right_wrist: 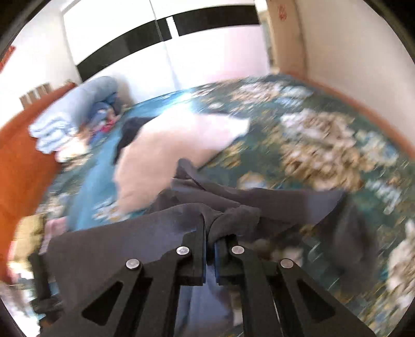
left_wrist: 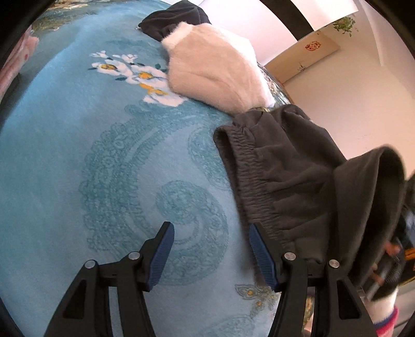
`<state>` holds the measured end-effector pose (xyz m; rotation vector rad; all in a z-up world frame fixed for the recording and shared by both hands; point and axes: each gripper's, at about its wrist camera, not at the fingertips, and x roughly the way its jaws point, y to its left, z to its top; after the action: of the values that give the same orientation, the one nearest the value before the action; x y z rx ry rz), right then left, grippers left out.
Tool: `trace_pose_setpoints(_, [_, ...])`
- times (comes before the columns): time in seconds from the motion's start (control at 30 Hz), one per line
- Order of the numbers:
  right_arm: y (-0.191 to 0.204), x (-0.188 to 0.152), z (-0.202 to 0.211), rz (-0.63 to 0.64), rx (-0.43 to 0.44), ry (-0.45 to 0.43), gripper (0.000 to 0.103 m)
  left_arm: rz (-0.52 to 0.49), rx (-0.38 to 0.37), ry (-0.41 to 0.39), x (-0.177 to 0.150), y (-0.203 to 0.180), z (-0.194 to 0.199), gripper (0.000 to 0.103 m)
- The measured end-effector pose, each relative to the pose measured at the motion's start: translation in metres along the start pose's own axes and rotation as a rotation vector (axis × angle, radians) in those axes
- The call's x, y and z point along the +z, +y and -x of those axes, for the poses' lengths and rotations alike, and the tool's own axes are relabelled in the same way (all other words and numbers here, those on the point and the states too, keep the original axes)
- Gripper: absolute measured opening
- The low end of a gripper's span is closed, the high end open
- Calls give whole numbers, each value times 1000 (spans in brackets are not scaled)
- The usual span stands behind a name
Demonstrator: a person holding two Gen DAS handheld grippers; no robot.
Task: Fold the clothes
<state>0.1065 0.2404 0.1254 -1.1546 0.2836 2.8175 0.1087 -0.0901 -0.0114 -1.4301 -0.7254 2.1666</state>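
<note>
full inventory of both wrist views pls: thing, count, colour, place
dark grey pants: 1, charcoal, elastic waistband, at the bed edge; a bunch of the fabric is pinched in the right gripper
fluffy garment: 1, white, on the bedspread beyond the pants
dark garment: 1, black or dark grey, behind the fluffy one
bedspread: 1, teal with white and yellow flowers, covers the bed
folded blanket: 1, light blue, far end of the bed, blurred
wardrobe: 1, white with a black band, behind the bed
left gripper: 1, black with blue pads, open, over the bedspread beside the waistband
right gripper: 1, black, shut on the pants
</note>
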Motion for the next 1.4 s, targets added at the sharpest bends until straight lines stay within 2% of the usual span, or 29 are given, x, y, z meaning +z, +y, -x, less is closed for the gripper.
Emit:
trace_pose_setpoints(0.07, [-12,1,-14,8,-95,22,4,-2,-20,13,-3,-3,-3,65])
trace_pose_setpoints(0.13, [-24,-5,-30,-5,-140,61,4,-5,-35,32,-5,-7,-7,65])
trace_pose_setpoints(0.27, [-36,-20,-30,-8,-102,76,4,1,-73,70,-9,-16,-17,65])
trace_pose_setpoints(0.37, [-43,-23,-19,-32,-40,71,4,-5,-127,114,-18,-31,-27,65])
trace_pose_setpoints(0.4, [-45,-24,-15,-41,-17,69,7,-6,-138,130,-21,-35,-31,65])
trace_pose_setpoints(0.47, [-46,-27,-7,-54,8,67,19,-5,-142,159,-26,-42,-38,65])
trace_pose_setpoints(0.53, [-46,-33,9,-43,11,43,39,1,-127,180,-30,-47,-46,65])
trace_pose_setpoints(0.63, [-51,-48,38,-24,48,-14,41,62,-109,191,-38,-46,-46,65])
trace_pose_setpoints(0.7, [-54,-65,56,-32,108,-15,42,121,-122,187,-41,-45,-45,65])
trace_pose_setpoints(0.8, [-44,-98,72,-8,232,33,57,179,-130,179,-43,-48,-48,65])
trace_pose_setpoints(0.83, [-37,-107,75,12,264,36,58,181,-120,170,-43,-50,-49,65])
trace_pose_setpoints(0.9, [-18,-126,80,63,315,40,58,192,-100,150,-43,-53,-51,65])
trace_pose_setpoints(1.0, [12,-145,73,139,334,73,58,209,-91,133,-43,-52,-47,65])
trace_pose_setpoints(1.1, [37,-157,60,217,300,100,58,203,-71,115,-42,-52,-38,65])
trace_pose_setpoints(1.23, [49,-164,46,234,261,121,58,198,-60,92,-43,-52,-29,65])
trace_pose_setpoints(1.27, [48,-163,45,238,239,119,54,201,-66,92,-44,-53,-27,65])
trace_pose_setpoints(1.3, [45,-161,45,243,206,112,31,205,-73,92,-44,-55,-25,65])
trace_pose_setpoints(1.33, [43,-158,45,247,173,106,15,209,-80,94,-46,-56,-25,65])
trace_pose_setpoints(1.4, [33,-152,49,249,120,77,10,218,-104,108,-48,-59,-27,65])
